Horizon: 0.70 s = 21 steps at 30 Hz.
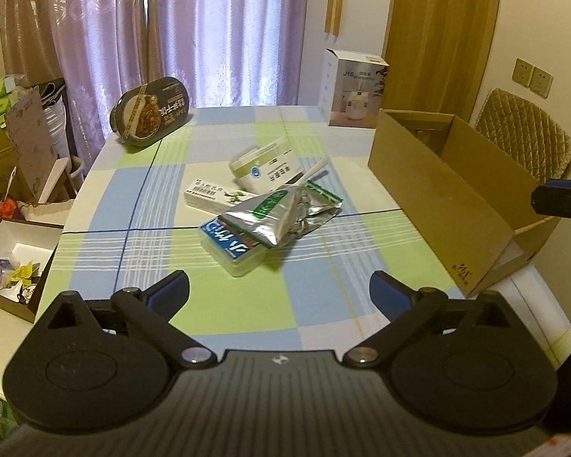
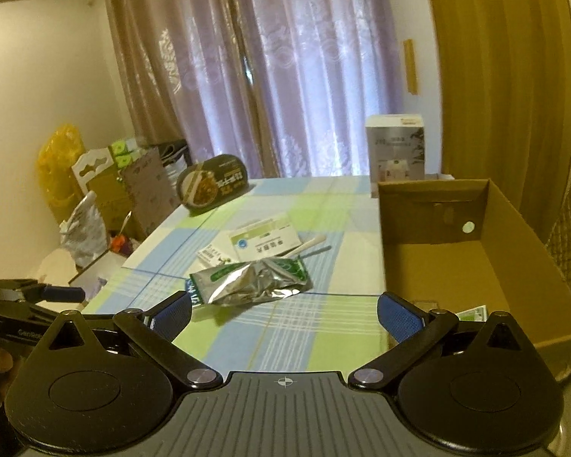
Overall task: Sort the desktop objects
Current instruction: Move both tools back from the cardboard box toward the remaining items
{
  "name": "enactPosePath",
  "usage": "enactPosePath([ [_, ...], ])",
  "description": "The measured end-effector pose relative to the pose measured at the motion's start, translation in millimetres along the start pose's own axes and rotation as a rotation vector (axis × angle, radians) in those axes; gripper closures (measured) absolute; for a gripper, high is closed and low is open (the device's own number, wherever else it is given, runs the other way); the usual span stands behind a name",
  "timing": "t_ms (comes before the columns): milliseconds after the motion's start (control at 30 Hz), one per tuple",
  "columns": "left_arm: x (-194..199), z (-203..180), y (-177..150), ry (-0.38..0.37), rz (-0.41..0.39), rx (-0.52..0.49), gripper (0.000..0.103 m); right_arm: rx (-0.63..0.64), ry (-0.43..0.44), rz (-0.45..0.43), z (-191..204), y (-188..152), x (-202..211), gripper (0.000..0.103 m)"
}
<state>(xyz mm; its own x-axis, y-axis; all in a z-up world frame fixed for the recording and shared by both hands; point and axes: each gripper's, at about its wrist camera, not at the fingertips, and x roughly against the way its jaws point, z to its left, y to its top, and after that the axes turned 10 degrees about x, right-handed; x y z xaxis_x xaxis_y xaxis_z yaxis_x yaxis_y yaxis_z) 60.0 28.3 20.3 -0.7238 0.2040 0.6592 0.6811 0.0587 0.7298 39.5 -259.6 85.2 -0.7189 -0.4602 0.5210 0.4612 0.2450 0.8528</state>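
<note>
A heap of small items lies mid-table: a crumpled silver foil pouch over a blue-labelled clear case, a long white medicine box, a green-and-white box and a white stick. An open cardboard box stands at the right edge with a small green-and-white item inside. My left gripper hovers open, short of the heap. My right gripper is open and empty, near the foil pouch and the box.
A dark oval food tray leans at the far left corner of the checked tablecloth. A white appliance carton stands at the back. Boxes and clutter fill the floor left of the table; a chair is behind the cardboard box.
</note>
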Motion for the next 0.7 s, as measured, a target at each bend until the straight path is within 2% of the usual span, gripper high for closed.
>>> enactPosePath([
  [700, -37.1, 44.4, 4.0, 0.024, 0.035, 0.037, 0.003, -0.005, 0.054, 0.084, 21.5, 6.1, -58.6, 0.002],
])
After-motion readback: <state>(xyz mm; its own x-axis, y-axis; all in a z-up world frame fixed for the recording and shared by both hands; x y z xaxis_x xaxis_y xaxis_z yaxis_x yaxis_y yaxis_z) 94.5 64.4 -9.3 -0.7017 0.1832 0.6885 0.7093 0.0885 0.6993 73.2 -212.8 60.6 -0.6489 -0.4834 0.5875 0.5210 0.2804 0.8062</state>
